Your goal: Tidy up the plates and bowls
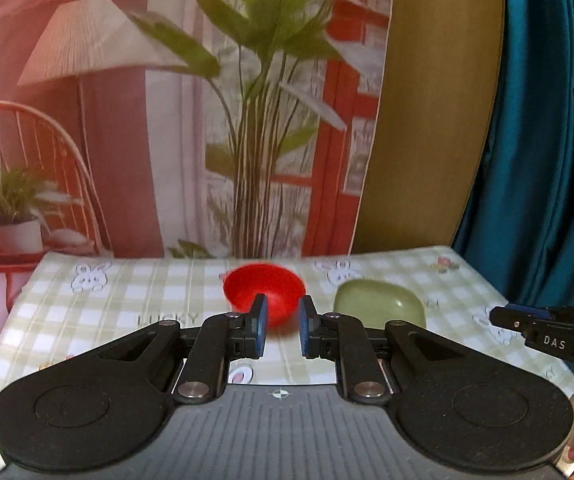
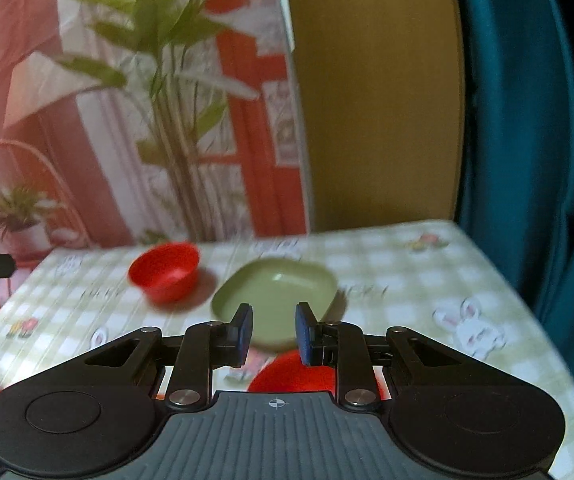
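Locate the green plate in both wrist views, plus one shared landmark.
Left wrist: the green plate sits right of centre, just beyond the right finger of the left gripper.
Right wrist: the green plate is central, straight ahead of the right gripper.
Shared landmark: the red bowl stands to the plate's left in both views.

Black left gripper (image 1: 281, 330), blue-padded jaws, silver screws, ribbed grey base.
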Action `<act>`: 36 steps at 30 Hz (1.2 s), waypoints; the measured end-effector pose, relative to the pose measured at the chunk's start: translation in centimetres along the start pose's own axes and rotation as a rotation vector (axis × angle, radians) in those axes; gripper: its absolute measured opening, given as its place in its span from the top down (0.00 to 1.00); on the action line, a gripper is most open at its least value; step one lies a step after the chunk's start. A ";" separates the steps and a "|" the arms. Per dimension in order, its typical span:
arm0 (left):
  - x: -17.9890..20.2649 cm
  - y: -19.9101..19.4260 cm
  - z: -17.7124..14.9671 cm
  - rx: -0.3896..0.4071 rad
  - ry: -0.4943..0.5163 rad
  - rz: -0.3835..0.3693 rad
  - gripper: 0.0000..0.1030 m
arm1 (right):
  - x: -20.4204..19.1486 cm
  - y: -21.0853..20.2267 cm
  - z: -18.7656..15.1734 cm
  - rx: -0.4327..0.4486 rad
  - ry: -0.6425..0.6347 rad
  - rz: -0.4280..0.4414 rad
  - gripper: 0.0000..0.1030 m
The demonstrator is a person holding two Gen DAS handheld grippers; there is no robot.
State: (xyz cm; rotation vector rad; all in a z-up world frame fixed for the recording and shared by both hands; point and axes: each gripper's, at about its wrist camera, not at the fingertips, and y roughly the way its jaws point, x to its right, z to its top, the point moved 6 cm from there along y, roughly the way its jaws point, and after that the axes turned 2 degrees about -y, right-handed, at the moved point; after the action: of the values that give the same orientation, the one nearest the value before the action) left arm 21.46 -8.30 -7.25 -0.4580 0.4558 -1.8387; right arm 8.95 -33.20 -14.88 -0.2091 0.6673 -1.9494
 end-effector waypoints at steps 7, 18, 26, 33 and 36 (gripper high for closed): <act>-0.7 1.8 0.2 -0.001 -0.008 0.016 0.83 | 1.9 0.8 1.5 0.036 -0.006 -0.027 0.78; 1.0 8.1 -0.2 -0.039 0.023 -0.043 0.58 | 3.6 5.2 0.1 -0.028 0.021 -0.014 0.78; 4.1 15.6 -2.1 -0.158 0.079 -0.096 0.58 | 6.5 10.6 -0.2 -0.120 0.034 -0.008 0.78; 4.8 21.0 -3.9 -0.250 0.069 -0.099 0.58 | 7.4 14.7 0.2 -0.202 0.037 0.032 0.78; 4.9 22.6 -4.7 -0.280 0.066 -0.097 0.58 | 7.3 16.2 0.5 -0.223 0.027 0.045 0.78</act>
State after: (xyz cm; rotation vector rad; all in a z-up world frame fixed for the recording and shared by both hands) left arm 35.70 -19.27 -22.54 -0.6184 0.7529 -1.8951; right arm 18.36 -45.03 -24.23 -0.3031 0.9005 -1.8368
